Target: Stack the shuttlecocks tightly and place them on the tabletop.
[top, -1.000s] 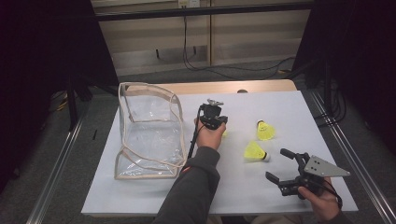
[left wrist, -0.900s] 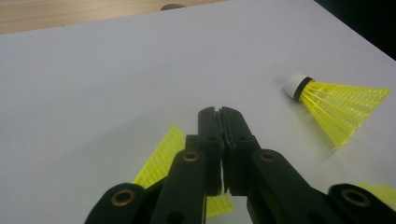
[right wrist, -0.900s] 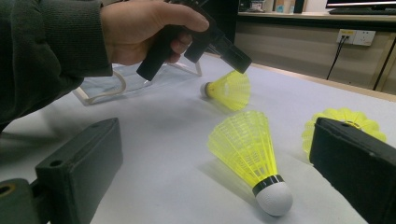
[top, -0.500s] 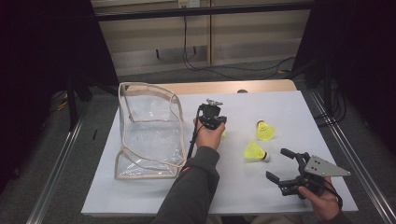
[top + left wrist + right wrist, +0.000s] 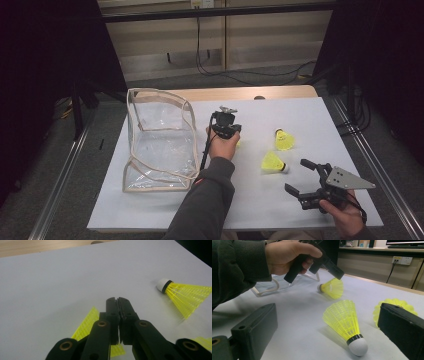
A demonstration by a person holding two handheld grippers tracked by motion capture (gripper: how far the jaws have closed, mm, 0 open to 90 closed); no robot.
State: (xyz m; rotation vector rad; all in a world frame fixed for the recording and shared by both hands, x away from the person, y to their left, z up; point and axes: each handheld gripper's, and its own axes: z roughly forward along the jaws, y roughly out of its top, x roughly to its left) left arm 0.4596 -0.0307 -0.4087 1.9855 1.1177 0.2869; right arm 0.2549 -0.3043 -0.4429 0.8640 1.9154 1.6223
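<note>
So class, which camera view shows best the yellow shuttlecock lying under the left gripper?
The right gripper view: the shuttlecock lies on its side, cork and skirt both plain, just below the shut left gripper. The left gripper view gives only a piece of its skirt behind the jaws. In the high view the person's hand hides nearly all of it.

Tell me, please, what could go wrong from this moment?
1. The left tool is shut right over the far shuttlecock; pushing down may crush or flick it.
2. The near shuttlecock lies on its side ahead of the open right tool; a nudge may roll it away.
</note>
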